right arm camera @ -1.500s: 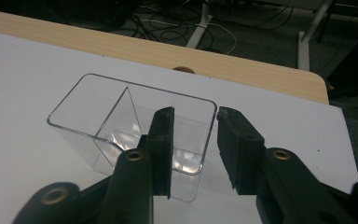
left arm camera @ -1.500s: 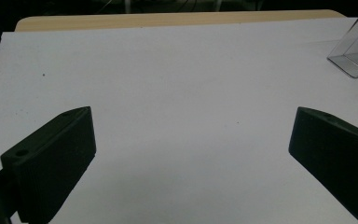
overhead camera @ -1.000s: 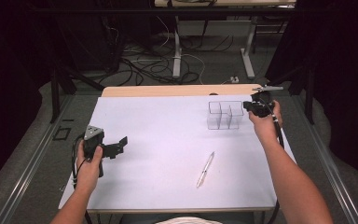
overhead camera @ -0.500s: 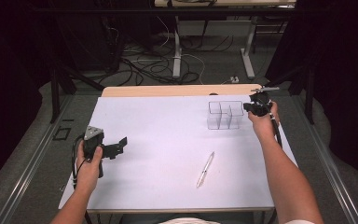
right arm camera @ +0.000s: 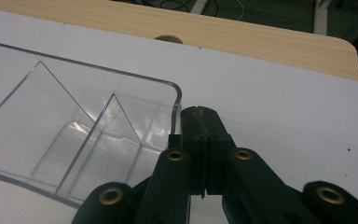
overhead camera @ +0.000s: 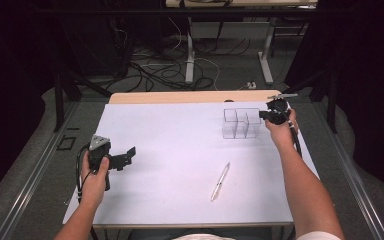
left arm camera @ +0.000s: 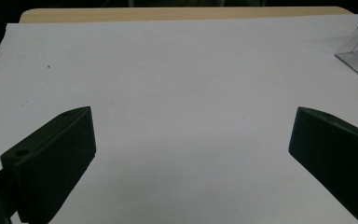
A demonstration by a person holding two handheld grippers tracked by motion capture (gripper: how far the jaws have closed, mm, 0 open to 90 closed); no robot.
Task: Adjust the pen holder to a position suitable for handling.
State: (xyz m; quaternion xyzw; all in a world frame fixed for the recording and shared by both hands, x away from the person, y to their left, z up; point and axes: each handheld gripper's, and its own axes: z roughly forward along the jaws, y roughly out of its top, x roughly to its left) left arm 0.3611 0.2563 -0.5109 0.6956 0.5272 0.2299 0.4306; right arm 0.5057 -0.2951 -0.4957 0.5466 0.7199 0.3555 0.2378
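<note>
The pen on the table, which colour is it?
The pen looks white or silvery, light against the white table cover; the high view shows it best.

From up high I'm getting a brightly, evenly lit white table point(overhead camera: 180, 150) against a dark, murky surround. My left gripper view is sharp but its black jaws read as near silhouettes. My right gripper view shows faint glints on the clear organizer point(right arm camera: 74, 140), jaws slightly soft.
</note>
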